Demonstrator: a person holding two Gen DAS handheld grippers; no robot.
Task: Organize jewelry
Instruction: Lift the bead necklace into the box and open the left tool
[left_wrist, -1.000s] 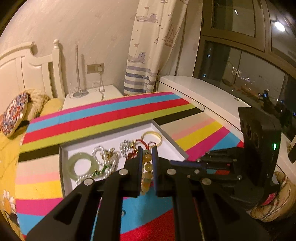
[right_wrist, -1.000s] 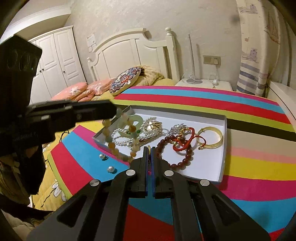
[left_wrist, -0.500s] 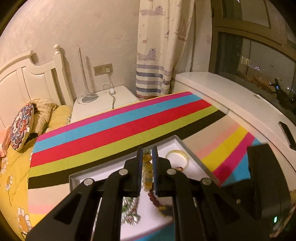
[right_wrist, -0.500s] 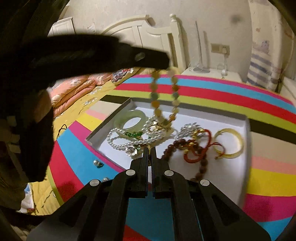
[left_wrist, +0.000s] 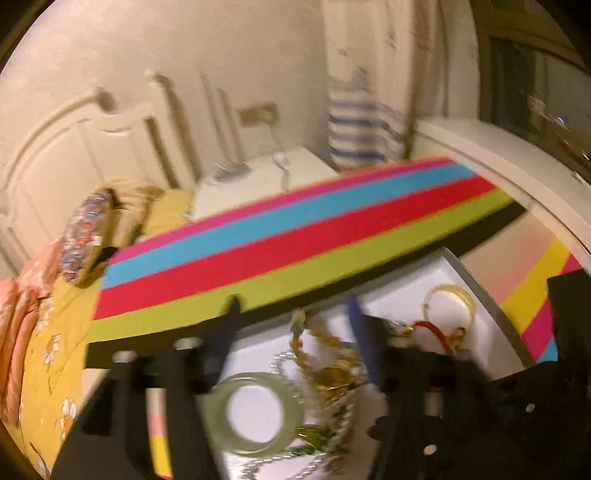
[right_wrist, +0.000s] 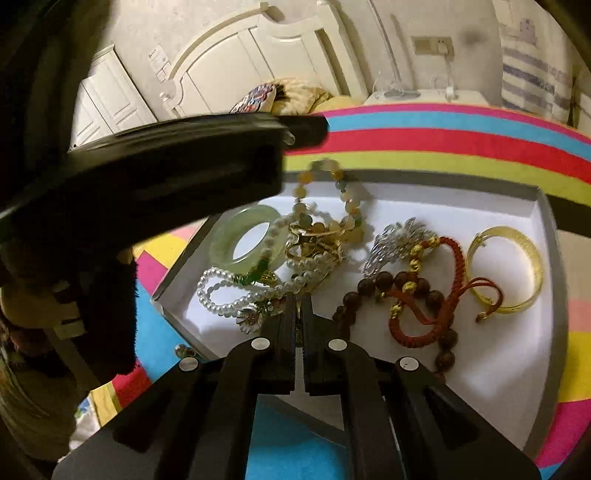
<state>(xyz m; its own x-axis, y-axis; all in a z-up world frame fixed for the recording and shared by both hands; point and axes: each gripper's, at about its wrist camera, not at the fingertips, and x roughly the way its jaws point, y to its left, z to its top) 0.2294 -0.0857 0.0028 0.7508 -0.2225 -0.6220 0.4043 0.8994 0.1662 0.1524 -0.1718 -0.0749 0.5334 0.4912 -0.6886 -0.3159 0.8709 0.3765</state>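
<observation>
A white tray (right_wrist: 546, 214) on the striped cloth holds a jade bangle (right_wrist: 229, 247), a pearl string (right_wrist: 236, 299), a dark bead bracelet with red cord (right_wrist: 417, 291), a gold bangle (right_wrist: 532, 266) and a yellow bead bracelet (right_wrist: 347, 206). The yellow bead bracelet lies loose on the pile in the tray, below my left gripper (left_wrist: 291, 314), whose fingers (left_wrist: 229, 325) stand apart and open above the tray. The left gripper also shows as a dark arm in the right wrist view (right_wrist: 306, 129). My right gripper (right_wrist: 299, 306) is shut and empty at the tray's near edge.
Small loose earrings (right_wrist: 184, 350) lie on the cloth just outside the tray's near left corner. A bed with a patterned cushion (left_wrist: 85, 236) lies to the left, a white nightstand (left_wrist: 258, 181) behind, a window ledge (left_wrist: 517, 166) to the right.
My left gripper has opened and let the yellow bead bracelet drop onto the pile in the tray. The left view has swung and is blurred. My right gripper has come closer to the tray.
</observation>
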